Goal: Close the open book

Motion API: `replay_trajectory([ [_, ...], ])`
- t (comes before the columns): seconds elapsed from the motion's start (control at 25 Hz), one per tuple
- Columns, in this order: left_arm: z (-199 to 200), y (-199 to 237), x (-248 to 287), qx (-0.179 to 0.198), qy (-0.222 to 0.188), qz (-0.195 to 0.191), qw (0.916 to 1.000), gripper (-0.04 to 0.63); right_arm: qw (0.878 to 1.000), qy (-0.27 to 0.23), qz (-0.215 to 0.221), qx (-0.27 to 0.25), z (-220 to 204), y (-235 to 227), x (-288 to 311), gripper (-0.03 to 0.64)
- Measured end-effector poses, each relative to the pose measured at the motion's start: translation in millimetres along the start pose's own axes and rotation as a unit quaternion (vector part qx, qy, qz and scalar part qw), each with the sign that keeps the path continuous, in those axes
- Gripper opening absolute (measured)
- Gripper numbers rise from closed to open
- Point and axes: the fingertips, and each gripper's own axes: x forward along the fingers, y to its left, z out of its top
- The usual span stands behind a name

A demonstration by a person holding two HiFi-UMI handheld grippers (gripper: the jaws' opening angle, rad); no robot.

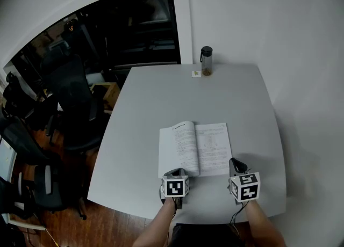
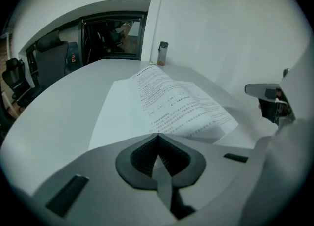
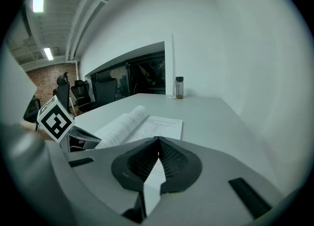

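- Open book lies flat, pages up, toward the near edge of the grey counter. Left pages bulge. Print too small to read.
- Left hand-held gripper: jaws pressed together, nothing between them. Tip at the book's near left corner; contact unclear.
- Right hand-held gripper: jaws together, empty, by the near right corner.
- Far edge: bottle. Small item just beside it, unidentifiable.
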Motion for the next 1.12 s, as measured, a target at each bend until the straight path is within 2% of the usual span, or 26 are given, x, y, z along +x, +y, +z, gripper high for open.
replay_trajectory([
  [0.16,23.5,-37.6,-5.8,0.012,-0.03,-0.032,0.999,0.005,1.0,0.0,-0.011,0.007,-5.1,-15.2,-7.2,0.006],
  [0.28,39.0,-74.0,-8.8,0.032,-0.056,-0.072,0.9954,0.005,1.0,-0.001,-0.017,0.014,-6.9,-24.4,-10.9,0.006],
  [0.36,50.8,-101.0,-15.1,0.053,-0.08,-0.106,0.9897,0.005,1.0,-0.003,-0.017,0.016,-5.5,-26.4,-12.1,0.006],
  [0.48,71.8,-134.6,-36.2,0.092,-0.129,-0.156,0.9748,0.005,1.0,-0.011,-0.012,0.016,-0.3,-25.2,-12.6,0.006],
  [0.56,83.1,-139.2,-52.0,0.105,-0.157,-0.166,0.9678,0.005,1.0,-0.015,-0.009,0.015,4.3,-22.7,-12.4,0.006],
  [0.64,88.0,-126.4,-60.7,0.102,-0.168,-0.153,0.9685,0.005,1.0,-0.02,-0.004,0.014,9.1,-18.9,-11.4,0.006],
  [0.76,82.1,-87.6,-59.2,0.08,-0.161,-0.11,0.9776,0.005,1.0,-0.024,0.008,0.01,14.2,-8.2,-6.3,0.006],
  [0.96,47.1,-14.2,-44.0,0.049,-0.116,-0.016,0.9919,0.005,0.999,-0.019,0.029,-0.002,13.2,9.2,-0.1,0.006],
  [1.12,23.1,23.7,-35.3,0.018,-0.073,0.028,0.9968,0.005,0.999,-0.01,0.034,-0.006,7.6,10.4,2.4,0.006],
])
